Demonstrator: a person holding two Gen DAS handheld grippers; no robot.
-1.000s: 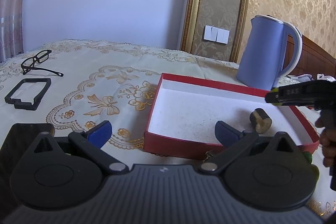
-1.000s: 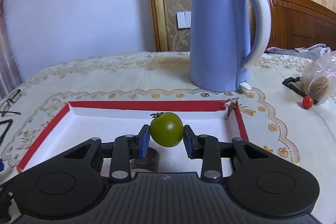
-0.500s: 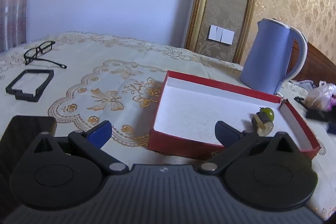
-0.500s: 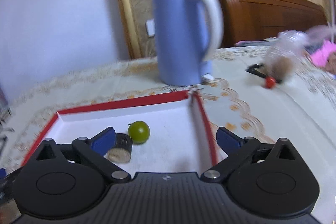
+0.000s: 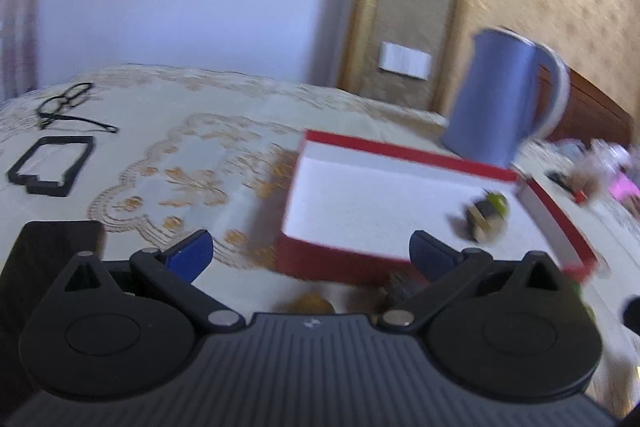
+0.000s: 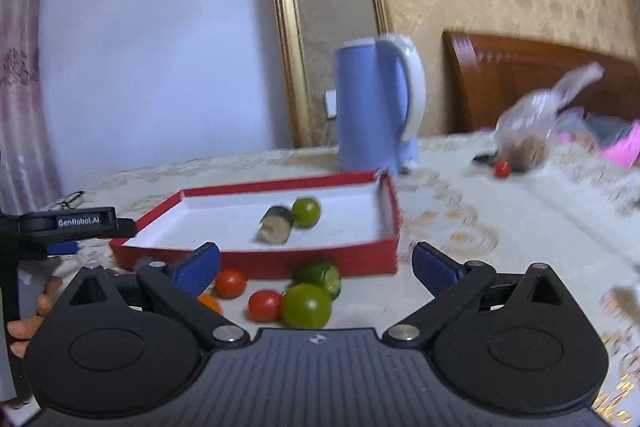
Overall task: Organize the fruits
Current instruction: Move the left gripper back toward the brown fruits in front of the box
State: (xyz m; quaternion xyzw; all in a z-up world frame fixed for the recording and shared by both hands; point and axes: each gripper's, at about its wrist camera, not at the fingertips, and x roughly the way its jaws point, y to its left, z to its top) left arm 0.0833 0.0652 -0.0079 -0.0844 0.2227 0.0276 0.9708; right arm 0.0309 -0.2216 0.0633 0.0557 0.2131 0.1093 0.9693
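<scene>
A red box with a white inside (image 6: 394, 223) (image 5: 344, 259) lies on the table. In it sit a green tomato (image 6: 306, 211) (image 5: 498, 202) and a dark cucumber piece (image 6: 276, 225) (image 5: 482, 221), touching. In front of the box lie another green tomato (image 6: 306, 305), a cucumber piece (image 6: 322, 277), two red tomatoes (image 6: 230, 283) (image 6: 264, 305) and an orange one (image 6: 210, 303). My right gripper (image 6: 316, 265) is open and empty, above these loose fruits. My left gripper (image 5: 310, 255) is open and empty before the box's near left corner; it also shows in the right wrist view (image 6: 64, 223).
A blue kettle (image 6: 376, 103) (image 5: 504, 99) stands behind the box. A plastic bag (image 6: 532, 131) and a red tomato (image 6: 502, 169) lie at the far right. Glasses (image 5: 68, 103), a black frame (image 5: 50, 165) and a dark phone (image 5: 48, 239) lie on the left.
My right gripper opened, left the green tomato in the box beside the cucumber piece, and pulled back toward the near edge. My left gripper shifted slightly; both views are blurred.
</scene>
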